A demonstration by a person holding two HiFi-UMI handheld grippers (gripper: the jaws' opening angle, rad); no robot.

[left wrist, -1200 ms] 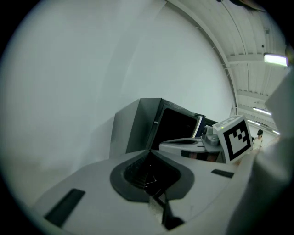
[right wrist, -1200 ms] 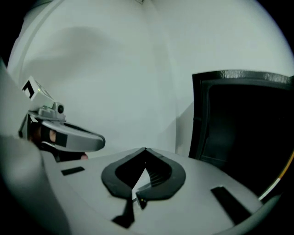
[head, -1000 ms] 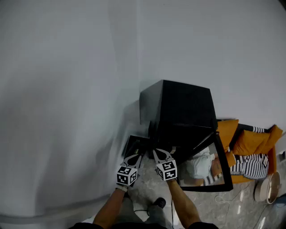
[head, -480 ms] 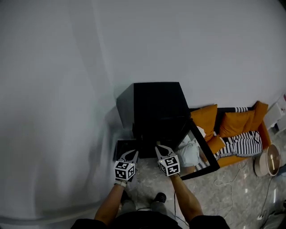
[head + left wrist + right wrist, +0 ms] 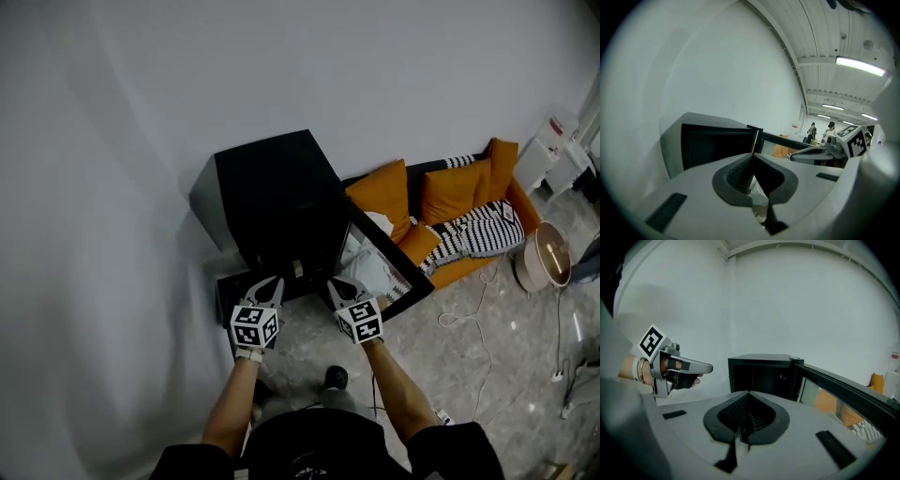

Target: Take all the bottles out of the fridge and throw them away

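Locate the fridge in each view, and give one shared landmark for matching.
Head view: fridge at centre, against the wall.
Left gripper view: fridge left of centre, dark opening towards the camera.
Right gripper view: fridge at centre.
Shared landmark: its open glass door, to the fridge's right in all three.

Fridge (image 5: 272, 202) stands on the floor (image 5: 469, 347) against the wall (image 5: 281, 66), with its door (image 5: 389, 272) standing open to the right. Sofa (image 5: 450, 220) lies right of the fridge, behind the door. Round basket (image 5: 541, 258) is on the floor, right of the sofa. Left tool (image 5: 270, 283) and right tool (image 5: 336, 284) are side by side before the fridge.
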